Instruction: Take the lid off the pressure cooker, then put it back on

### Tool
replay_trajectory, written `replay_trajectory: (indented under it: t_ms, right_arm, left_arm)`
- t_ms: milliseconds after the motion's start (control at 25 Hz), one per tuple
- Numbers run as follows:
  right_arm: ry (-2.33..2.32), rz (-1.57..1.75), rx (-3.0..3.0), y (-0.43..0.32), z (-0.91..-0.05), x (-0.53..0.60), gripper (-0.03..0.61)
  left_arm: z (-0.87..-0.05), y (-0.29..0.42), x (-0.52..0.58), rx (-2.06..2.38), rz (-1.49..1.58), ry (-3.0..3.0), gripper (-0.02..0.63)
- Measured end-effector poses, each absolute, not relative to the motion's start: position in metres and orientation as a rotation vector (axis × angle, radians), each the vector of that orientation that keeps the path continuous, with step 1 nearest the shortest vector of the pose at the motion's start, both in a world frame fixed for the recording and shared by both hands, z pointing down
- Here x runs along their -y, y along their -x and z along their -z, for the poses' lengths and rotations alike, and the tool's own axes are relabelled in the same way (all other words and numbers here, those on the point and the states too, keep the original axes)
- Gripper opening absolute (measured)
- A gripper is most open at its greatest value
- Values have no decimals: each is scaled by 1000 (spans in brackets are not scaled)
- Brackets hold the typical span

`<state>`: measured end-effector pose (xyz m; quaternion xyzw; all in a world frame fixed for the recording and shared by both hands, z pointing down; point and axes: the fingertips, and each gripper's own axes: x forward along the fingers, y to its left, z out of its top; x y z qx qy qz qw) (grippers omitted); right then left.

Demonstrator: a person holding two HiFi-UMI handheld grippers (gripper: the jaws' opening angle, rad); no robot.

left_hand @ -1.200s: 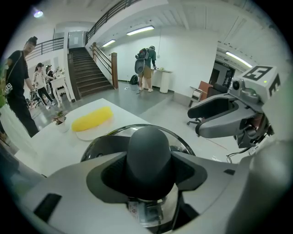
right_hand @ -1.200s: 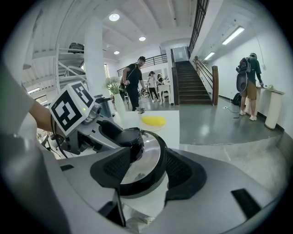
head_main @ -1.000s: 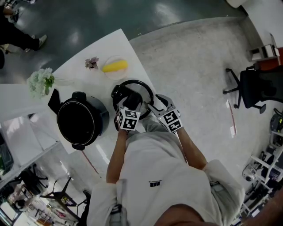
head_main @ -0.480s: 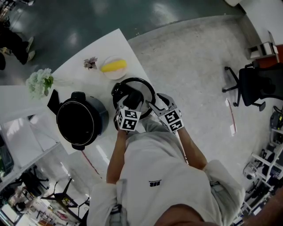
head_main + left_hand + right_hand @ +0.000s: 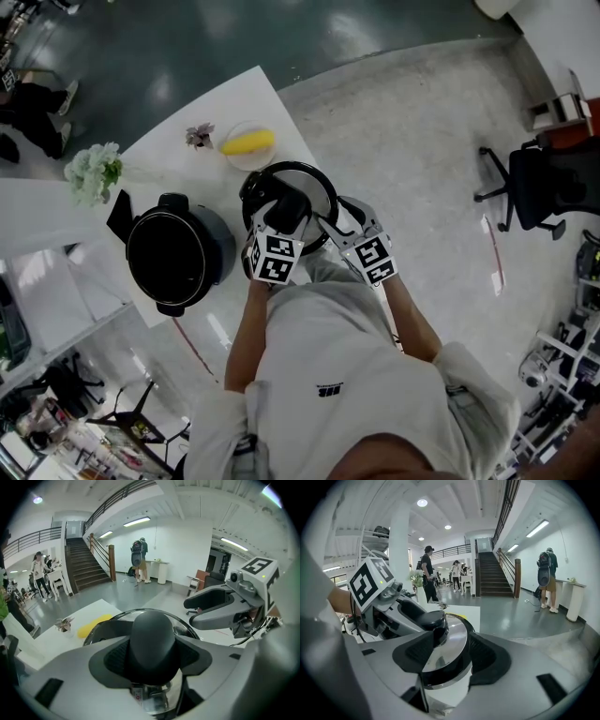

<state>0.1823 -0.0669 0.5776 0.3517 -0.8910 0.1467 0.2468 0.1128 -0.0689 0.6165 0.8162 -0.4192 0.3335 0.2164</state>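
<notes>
The open black pressure cooker pot stands on the white table, left of the lid. Its steel lid with a black knob hangs above the table's near right corner, carried by both grippers. My left gripper is shut on the knob, a pad pressing each side. My right gripper is shut on the lid's rim from the right, with the edge between its pads. In the head view the left gripper and right gripper sit side by side at the lid's near edge.
A yellow item on a plate and a small plant lie behind the lid, white flowers at the table's left. The table edge runs right beside the lid. An office chair stands far right; people stand in the hall.
Both grippers have risen together with the lid held between them; the lid looks slightly larger and closer in the head view. The pot has not moved.
</notes>
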Motion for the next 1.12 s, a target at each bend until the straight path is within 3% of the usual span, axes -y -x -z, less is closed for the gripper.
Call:
replay_trajectory:
  t_ms: [1120]
  right_arm:
    - [-862, -195, 2620, -120, -444, 63, 235]
  left_arm:
    - [-478, -69, 63, 1231, -805, -2372, 285]
